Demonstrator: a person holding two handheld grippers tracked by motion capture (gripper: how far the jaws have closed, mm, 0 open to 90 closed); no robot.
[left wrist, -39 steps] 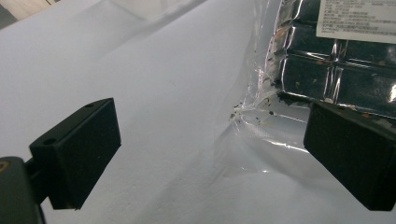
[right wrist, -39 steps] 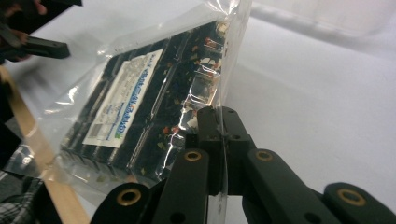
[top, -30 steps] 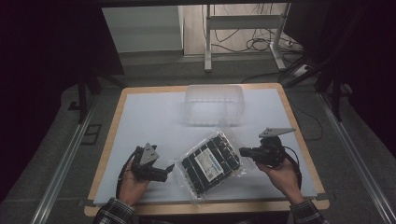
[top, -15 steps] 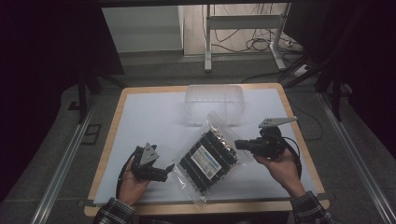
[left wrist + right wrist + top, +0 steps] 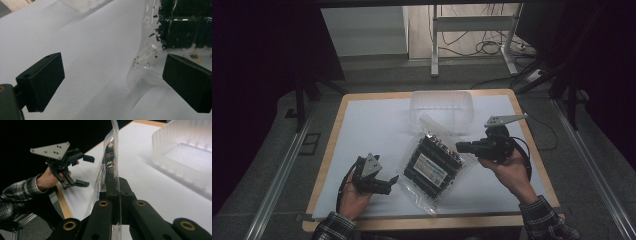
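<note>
Your right gripper [image 5: 460, 146] clenches the bag [image 5: 432, 163] edge at frame centre; its long axis runs lower-left, probably toward your released left gripper [image 5: 393, 183].

The worktop [image 5: 377, 130] is white with a pale wood-coloured rim. At its 12 o'clock edge stands a frosted, colourless see-through tub [image 5: 442, 105]. The bag [image 5: 434, 165] is clear film, speckled with dark crumbs, packed with black blocks and bearing a pale label with a blue band. Both grippers, left [image 5: 387, 182] and right [image 5: 462, 146], are black, with brass-coloured pivot rings, black fingers [image 5: 41, 81] and a light grey three-cornered plate [image 5: 504, 120]. The sleeves [image 5: 547, 220] are a dark grey-and-white plaid. The floor [image 5: 272, 165] is grey.
</note>
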